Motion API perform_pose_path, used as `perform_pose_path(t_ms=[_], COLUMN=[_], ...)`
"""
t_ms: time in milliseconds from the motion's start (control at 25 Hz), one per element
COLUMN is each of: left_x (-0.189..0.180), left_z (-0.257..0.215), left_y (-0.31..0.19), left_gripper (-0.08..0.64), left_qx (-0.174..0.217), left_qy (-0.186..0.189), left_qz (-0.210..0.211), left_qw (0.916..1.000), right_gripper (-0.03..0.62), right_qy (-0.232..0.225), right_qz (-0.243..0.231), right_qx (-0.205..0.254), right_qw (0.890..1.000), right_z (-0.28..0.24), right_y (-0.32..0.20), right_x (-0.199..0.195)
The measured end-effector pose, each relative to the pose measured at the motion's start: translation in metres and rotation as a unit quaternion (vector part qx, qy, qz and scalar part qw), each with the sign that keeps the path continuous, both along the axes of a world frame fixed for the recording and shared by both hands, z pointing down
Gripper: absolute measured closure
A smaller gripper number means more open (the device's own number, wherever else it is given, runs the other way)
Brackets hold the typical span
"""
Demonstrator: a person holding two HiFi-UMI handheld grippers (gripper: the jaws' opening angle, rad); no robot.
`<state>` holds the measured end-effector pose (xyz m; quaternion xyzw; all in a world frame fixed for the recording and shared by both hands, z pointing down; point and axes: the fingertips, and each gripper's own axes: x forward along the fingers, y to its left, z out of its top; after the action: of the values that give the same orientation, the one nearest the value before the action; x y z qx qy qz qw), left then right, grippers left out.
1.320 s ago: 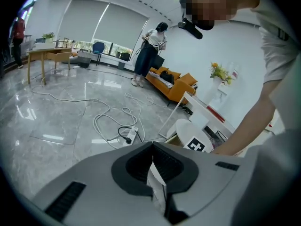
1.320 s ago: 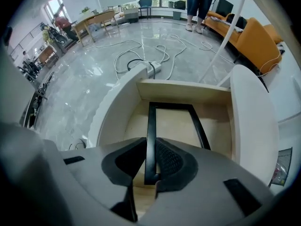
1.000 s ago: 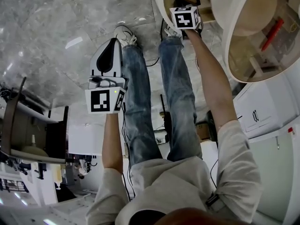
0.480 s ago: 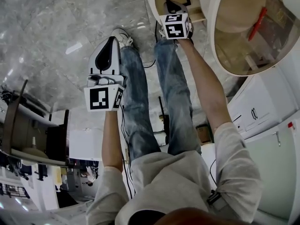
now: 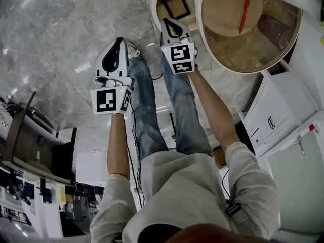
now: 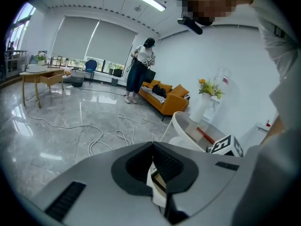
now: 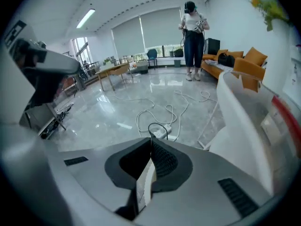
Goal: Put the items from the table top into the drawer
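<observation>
You are holding both pairs of jaws pressed together on nothing. The slim red pen [image 5: 244, 15] is lying on the round pale-wood worktop [image 5: 223, 6]. It is ahead and to the right of your grey-and-black right gripper [image 5: 168, 23], its long axis pointing away from you. Your matching left gripper [image 5: 119, 42] is hanging farther off.

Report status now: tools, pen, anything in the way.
Left tool shut, empty. Right tool shut, empty, near the round table's rim. Red pen on the table top, untouched. Nothing seen between right tool and pen.
</observation>
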<state>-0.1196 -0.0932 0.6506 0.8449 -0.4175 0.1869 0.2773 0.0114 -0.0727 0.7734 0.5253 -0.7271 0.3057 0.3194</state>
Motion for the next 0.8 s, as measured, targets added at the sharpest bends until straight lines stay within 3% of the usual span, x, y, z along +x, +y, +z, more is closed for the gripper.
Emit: perform_pose_path(t_ms=[240, 440, 800], left_x=[0.017, 0.040, 0.090], left_z=[-0.034, -0.046, -0.060], left_y=[0.002, 0.007, 0.011], left_gripper=[0.545, 0.545, 0.545], left_qx=[0.015, 0.019, 0.024], left_qy=[0.001, 0.003, 0.017], left_qz=[0.017, 0.031, 0.049], left_qw=[0.9997, 0.9993, 0.9984], right_gripper=[0.567, 0.567, 0.565], right_qy=[-0.016, 0.003, 0.100], right_qz=[0.021, 0.050, 0.115], right_qx=[0.061, 0.085, 0.033], right_qw=[0.998, 0.995, 0.988], right_z=[-0.094, -0.129, -0.111], right_y=[-0.002, -0.005, 0.005], right_x=[0.019, 0.072, 0.218])
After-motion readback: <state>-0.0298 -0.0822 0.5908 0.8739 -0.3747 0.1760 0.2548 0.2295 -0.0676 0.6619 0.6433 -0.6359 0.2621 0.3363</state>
